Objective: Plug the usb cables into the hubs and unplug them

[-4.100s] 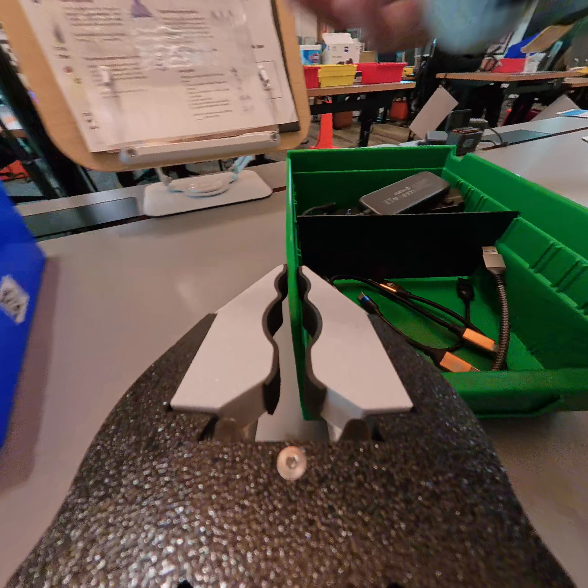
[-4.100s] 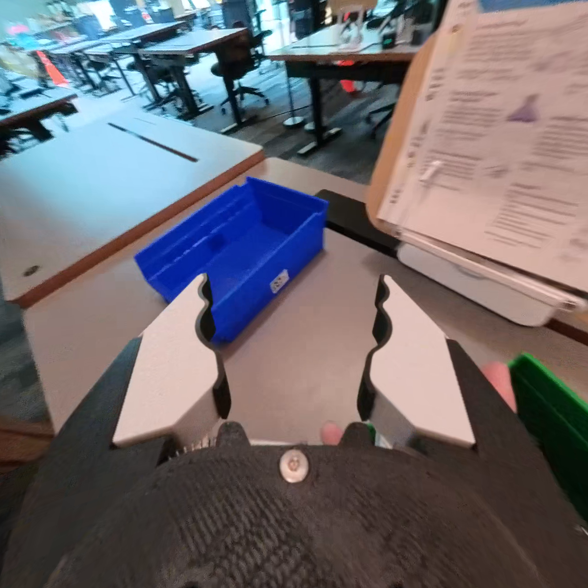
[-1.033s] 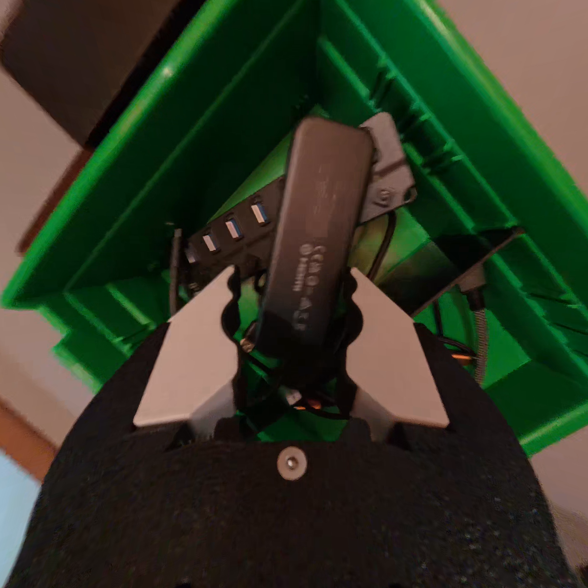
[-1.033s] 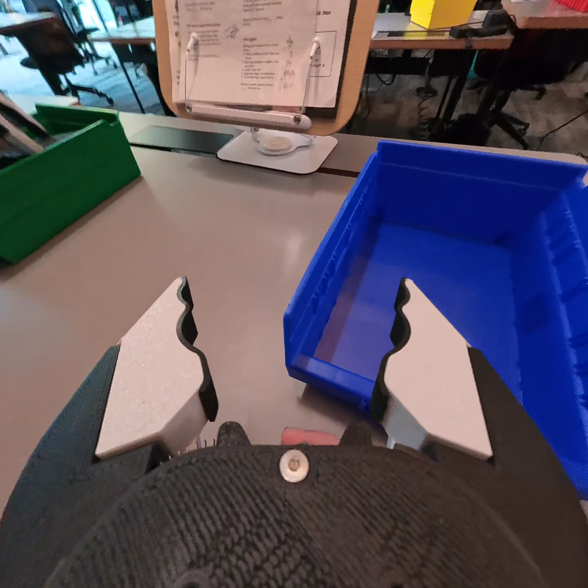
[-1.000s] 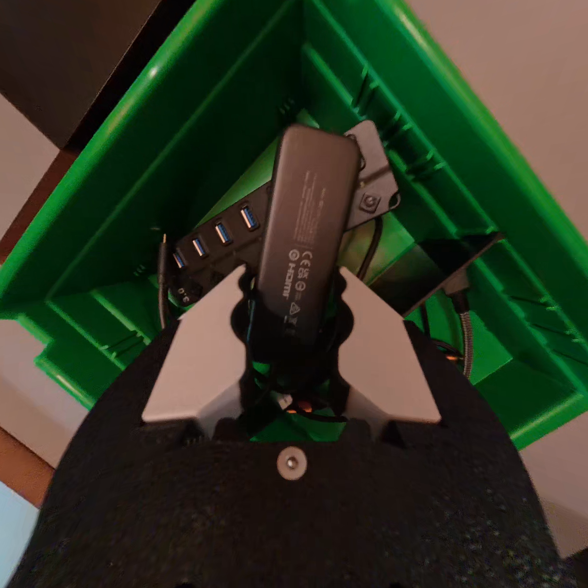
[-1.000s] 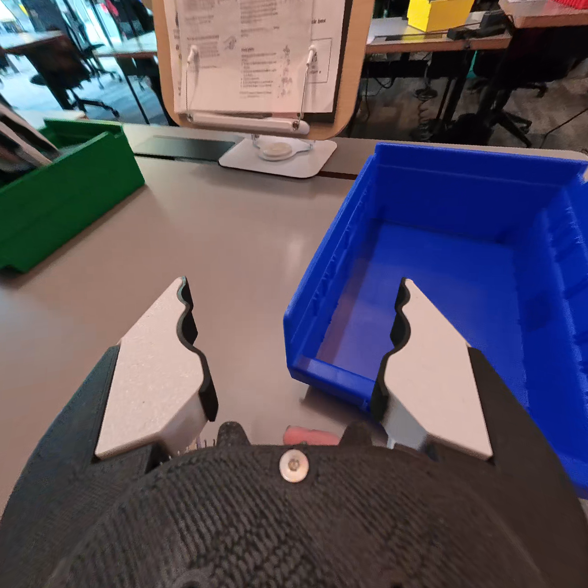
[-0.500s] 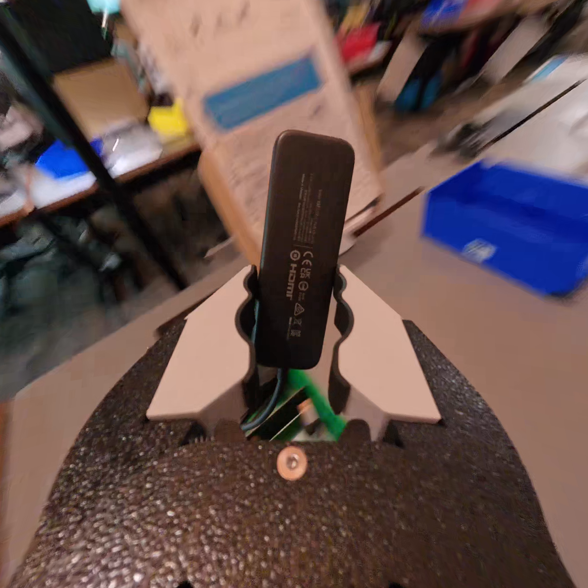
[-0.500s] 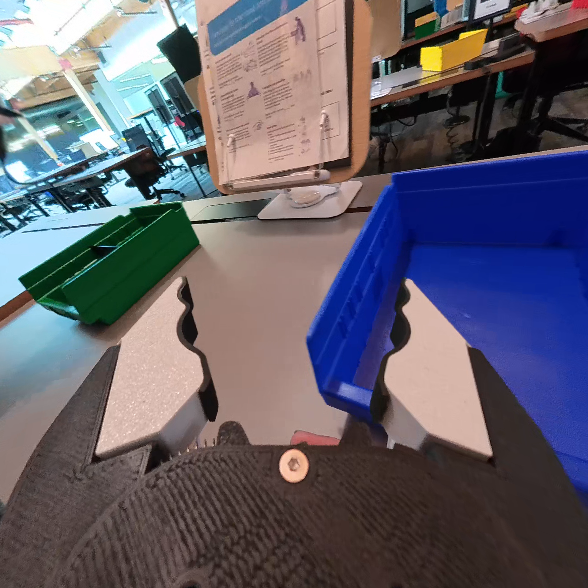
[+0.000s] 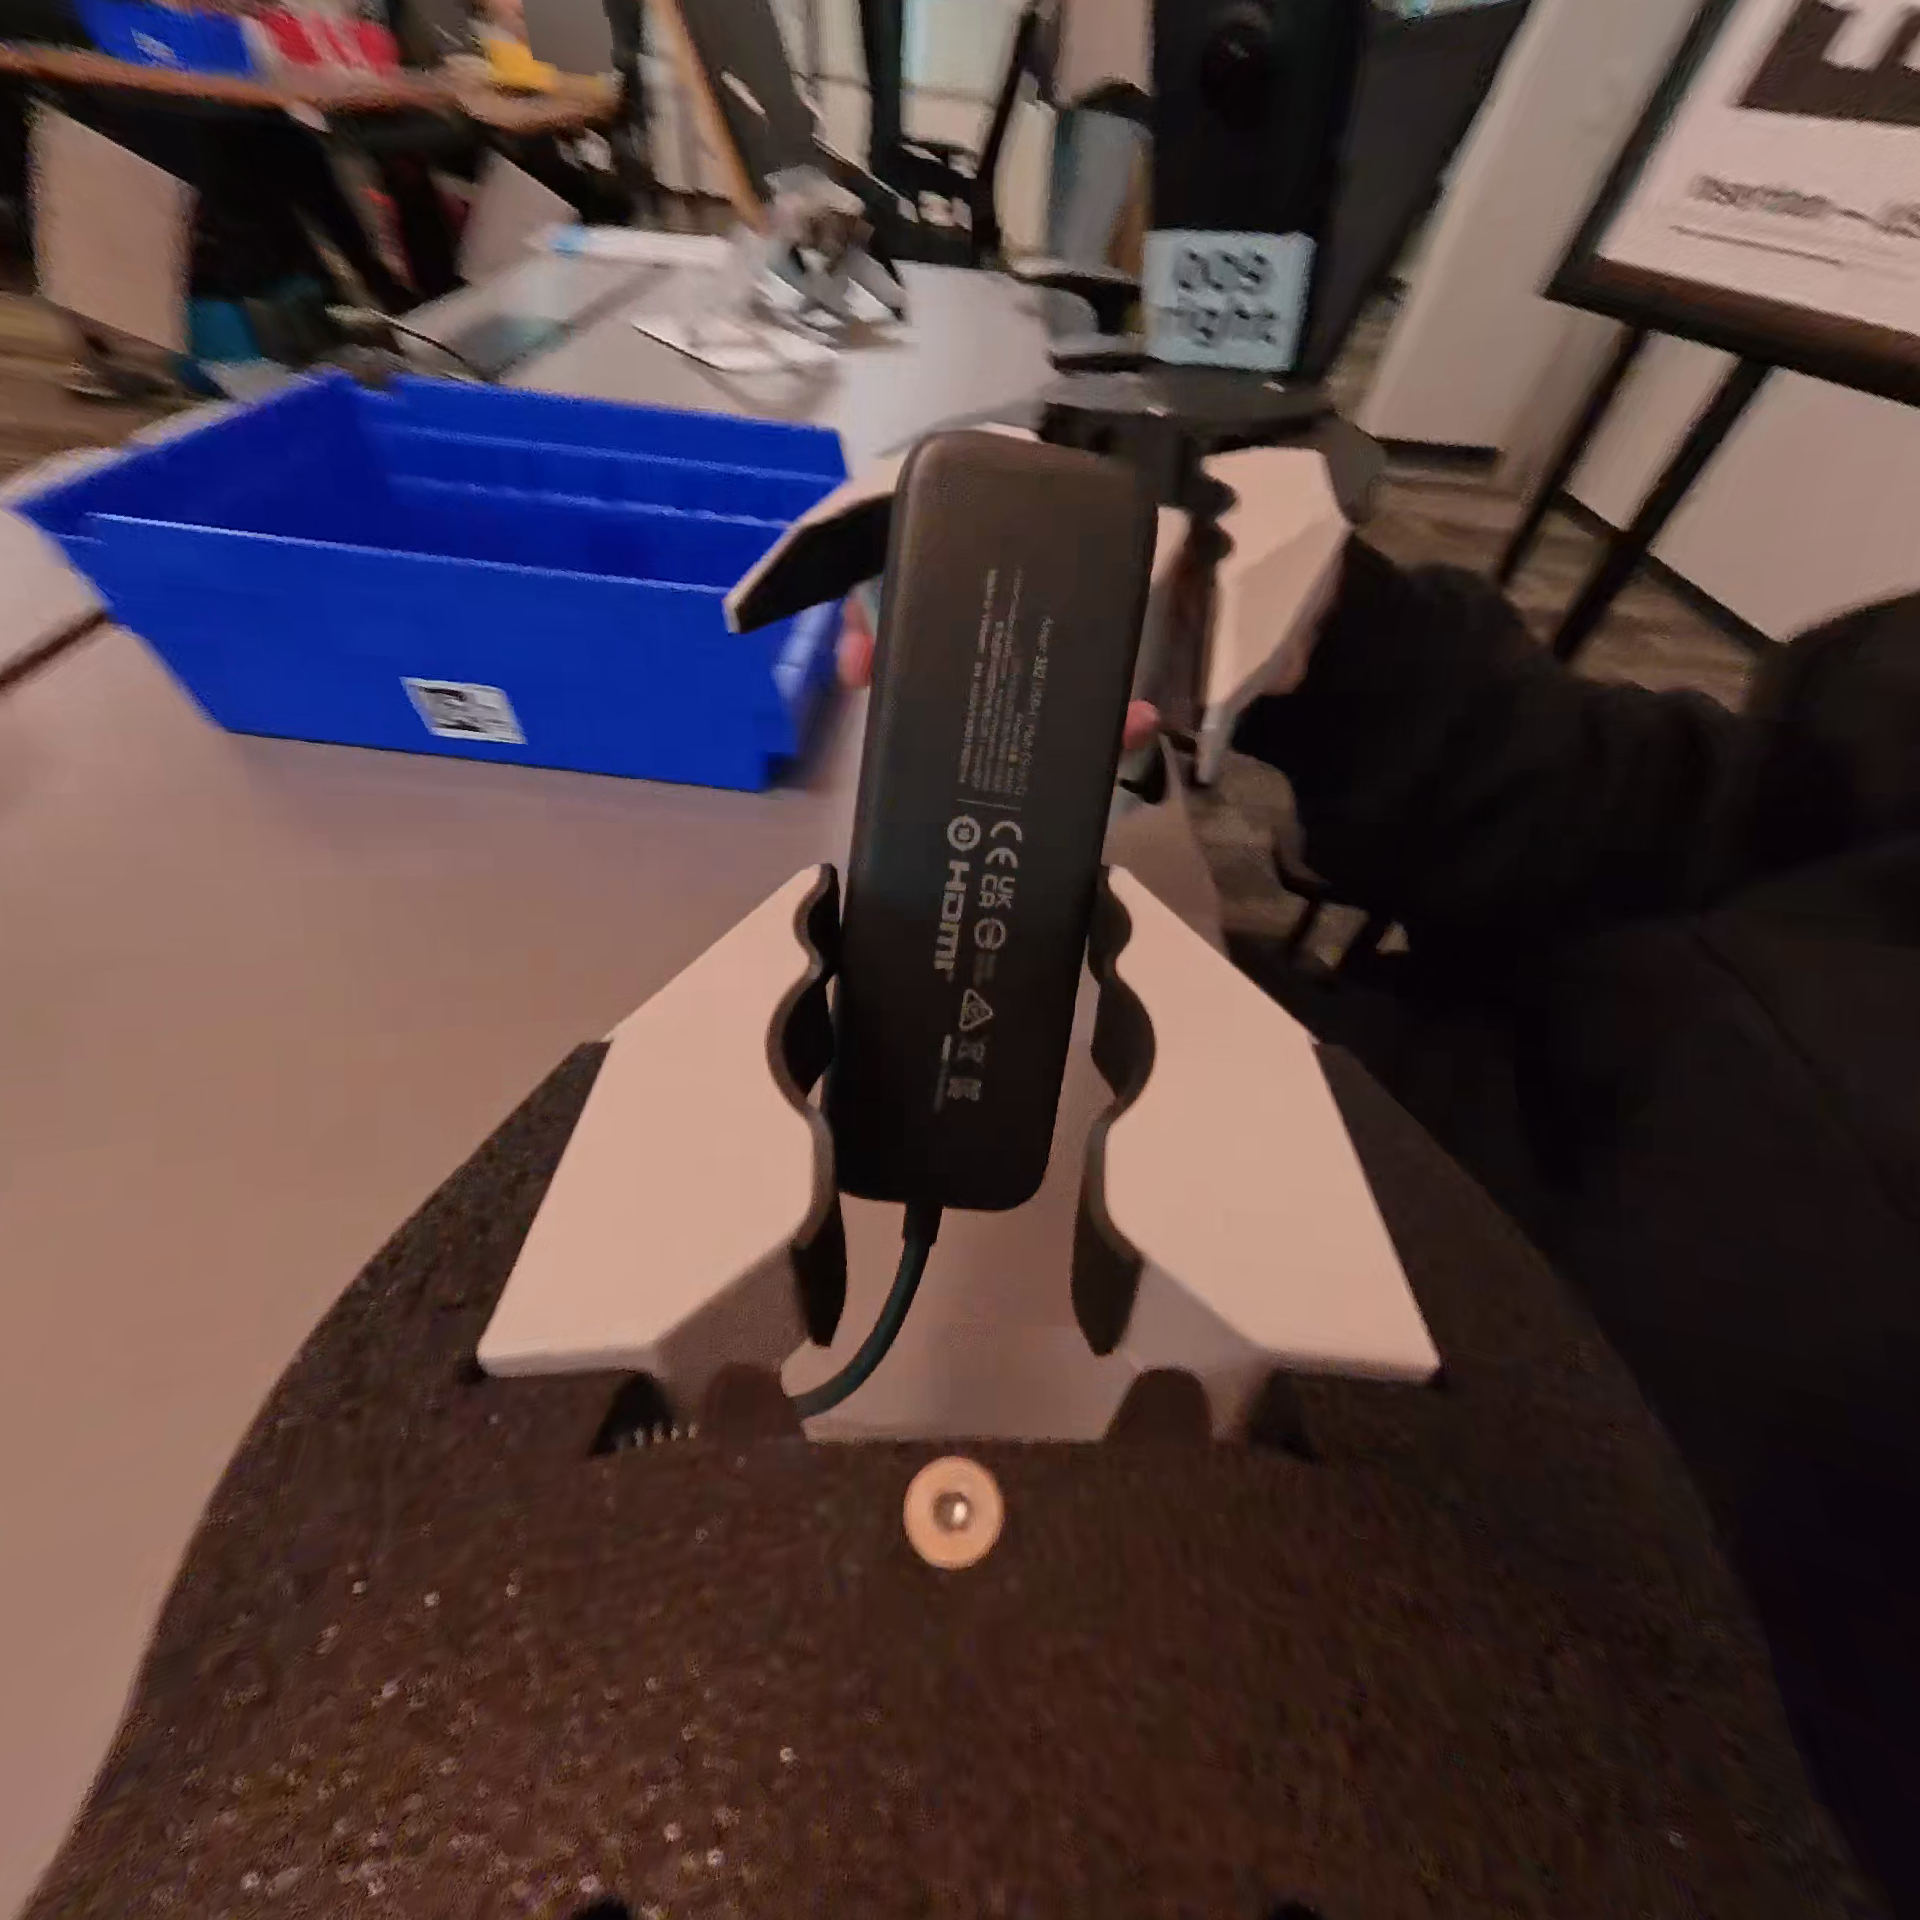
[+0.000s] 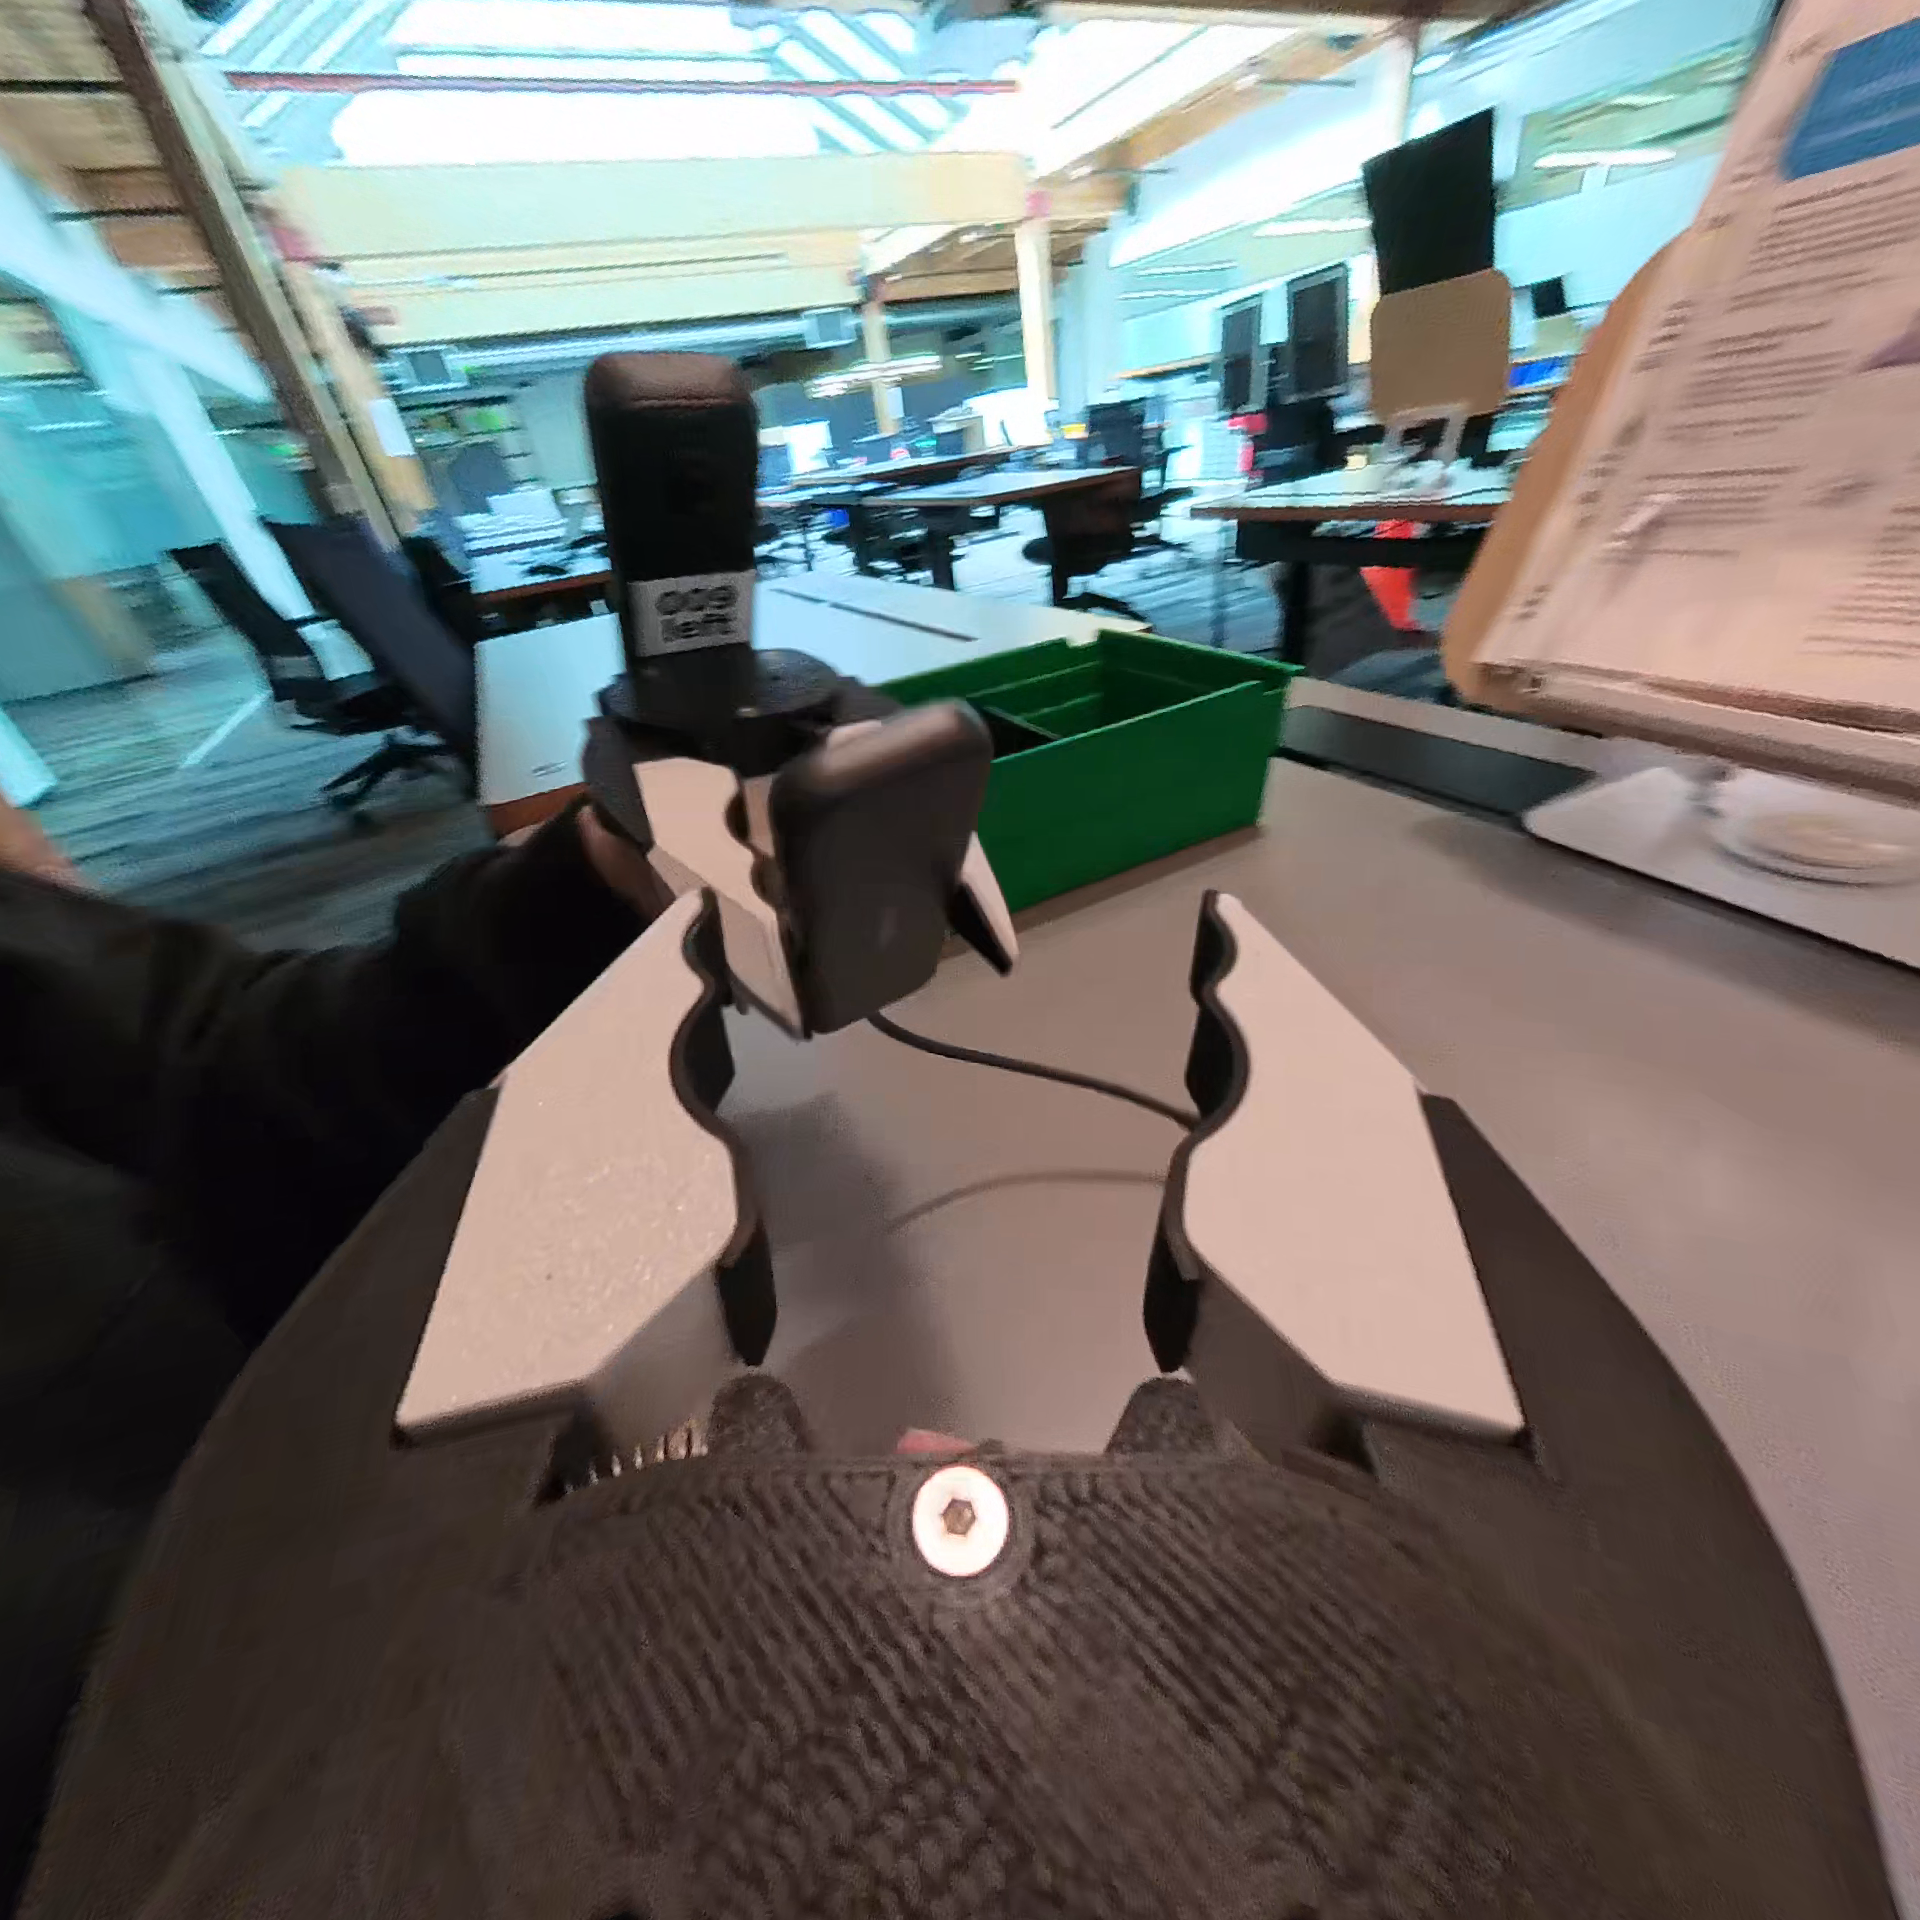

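Observation:
My left gripper (image 9: 966, 894) is shut on a black USB hub (image 9: 997, 790) and holds it upright above the grey table (image 9: 312, 987). The hub's thin dark cable (image 9: 883, 1320) runs down between my fingers. My right gripper (image 10: 956, 925) is open and empty. It faces the left gripper, a short way off. In the right wrist view the hub (image 10: 883, 831) sits in the left gripper (image 10: 862, 935), and its cable (image 10: 1039, 1075) trails down toward the table. In the left wrist view the right gripper's fingers (image 9: 800, 571) show on both sides behind the hub.
A blue bin (image 9: 416, 613) stands on the table behind the right gripper. A green bin (image 10: 1122, 790) with dividers stands behind the left gripper. A document stand (image 10: 1714, 416) rises at the table's far edge. A person's black sleeves (image 10: 260, 1039) reach in from the side.
The left gripper lifted the hub out of the green bin and swung it over the table. The right gripper turned from the blue bin to face the left gripper, still open.

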`<state>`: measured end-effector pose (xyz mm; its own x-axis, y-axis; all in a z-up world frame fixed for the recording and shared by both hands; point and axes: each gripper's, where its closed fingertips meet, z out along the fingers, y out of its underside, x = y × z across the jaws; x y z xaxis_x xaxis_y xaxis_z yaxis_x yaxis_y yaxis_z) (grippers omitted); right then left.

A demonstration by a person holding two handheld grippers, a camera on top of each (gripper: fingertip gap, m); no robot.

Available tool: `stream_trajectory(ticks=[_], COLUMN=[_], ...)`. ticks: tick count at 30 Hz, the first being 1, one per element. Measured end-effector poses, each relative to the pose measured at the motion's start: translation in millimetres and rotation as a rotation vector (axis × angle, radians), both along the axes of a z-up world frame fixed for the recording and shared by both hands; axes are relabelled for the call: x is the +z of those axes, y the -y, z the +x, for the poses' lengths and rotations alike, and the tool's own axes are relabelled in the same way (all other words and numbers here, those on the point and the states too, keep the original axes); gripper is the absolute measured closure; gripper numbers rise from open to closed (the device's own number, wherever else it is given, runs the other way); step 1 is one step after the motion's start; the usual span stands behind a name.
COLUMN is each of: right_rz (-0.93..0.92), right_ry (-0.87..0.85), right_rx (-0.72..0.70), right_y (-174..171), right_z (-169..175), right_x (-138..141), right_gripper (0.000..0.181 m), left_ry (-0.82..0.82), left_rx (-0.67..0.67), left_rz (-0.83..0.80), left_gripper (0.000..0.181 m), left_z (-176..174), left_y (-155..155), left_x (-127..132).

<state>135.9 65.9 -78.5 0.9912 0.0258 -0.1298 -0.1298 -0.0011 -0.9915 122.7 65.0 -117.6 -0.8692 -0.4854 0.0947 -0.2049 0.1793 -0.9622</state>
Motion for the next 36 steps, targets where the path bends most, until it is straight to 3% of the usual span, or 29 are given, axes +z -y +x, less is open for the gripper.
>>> stream_trajectory(ticks=[3, 7, 10, 11, 14, 18, 21, 23, 26, 28, 31, 36], right_rz=[0.019, -0.042, -0.021, 0.008, 0.166, 0.440, 0.510, 0.480, 0.385, 0.312, 0.299, 0.374], right_ry=[0.016, 0.055, 0.119, 0.109, -0.011, -0.260, -0.366, -0.441, -0.522, -0.533, -0.547, -0.528], right_rx=[0.108, 0.218, 0.210, 0.190, 0.028, -0.134, -0.137, -0.148, -0.086, -0.021, -0.008, -0.096], right_y=[-1.3, -1.1, -1.5, -0.7, 11.2, 41.2, 49.3, 45.9, 32.4, 23.3, 17.5, 15.3], right_z=[-12.3, -25.4, -23.4, -19.6, 13.2, 55.1, 63.8, 66.1, 54.9, 43.3, 39.1, 50.4], right_x=[-4.6, -22.8, -20.3, -14.1, 17.1, 47.3, 48.8, 41.8, 30.3, 24.3, 24.6, 23.8], right_gripper=[0.105, 0.140, 0.141, 0.141, 0.141, 0.141, 0.141, 0.141, 0.141, 0.141, 0.141, 0.140], left_ry=[-0.075, -0.112, -0.041, -0.004, 0.109, 0.194, 0.211, 0.350, 0.571, 0.608, 0.655, 0.691], left_rx=[-0.097, -0.102, -0.078, -0.047, 0.130, 0.375, 0.421, 0.466, 0.454, 0.404, 0.371, 0.529], left_rz=[-0.003, -0.003, -0.030, -0.063, -0.079, -0.075, -0.151, -0.010, 0.307, 0.411, 0.424, 0.402], left_gripper=[0.135, 0.135, 0.133, 0.133, 0.107, 0.105, 0.108, 0.108, 0.112, 0.127, 0.162, 0.172], left_z=[-11.8, -8.0, -2.6, 1.1, 18.4, 36.3, 36.3, 38.2, 34.7, 32.1, 29.5, 40.0], left_y=[11.6, 12.2, 11.6, 9.3, -12.0, -38.2, -36.1, -37.4, -30.5, -21.4, -11.5, -20.9], left_x=[-13.7, -21.7, -15.6, -7.4, 12.6, 30.9, 44.2, 43.8, 34.3, 24.4, 22.3, 32.8])
